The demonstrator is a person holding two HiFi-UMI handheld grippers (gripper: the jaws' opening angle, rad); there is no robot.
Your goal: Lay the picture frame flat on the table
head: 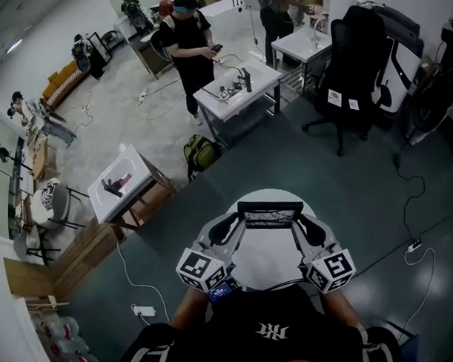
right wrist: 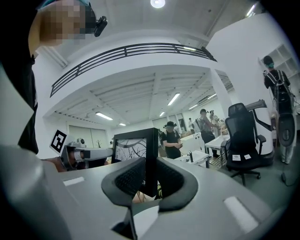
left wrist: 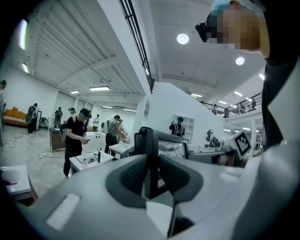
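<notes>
Far left: small white table (head: 135,168) with a dark object on it, wooden legs. White power strip (head: 143,311) on the dark floor, near left. Green backpack (head: 200,152) on the floor beside a white workbench (head: 254,79); a person in black (head: 188,41) stands at its far-left side.

Left gripper (left wrist: 151,164): jaws clamped on the left side edge of the picture frame (head: 269,214), dark pads pressing both faces of the edge, as its own view shows. Its marker cube (head: 203,268) sits near the person's body.

The picture frame is black with a branch-pattern picture inside. It stands upright between the two grippers, not flat, over the far part of the round white table (head: 262,253). Cannot tell if its bottom edge touches the tabletop.

Right gripper (right wrist: 150,176): jaws closed on the frame's right side edge, pads pressing both faces, same hold as on the left. Its marker cube (head: 332,269) is near right. Both grippers point away from the person, roughly level, one at each side of the frame.

Right: black office chair (head: 357,62) on the dark floor, far right, white labels on its back. A cable (head: 420,257) runs over the floor to a socket near the table's right side.
</notes>
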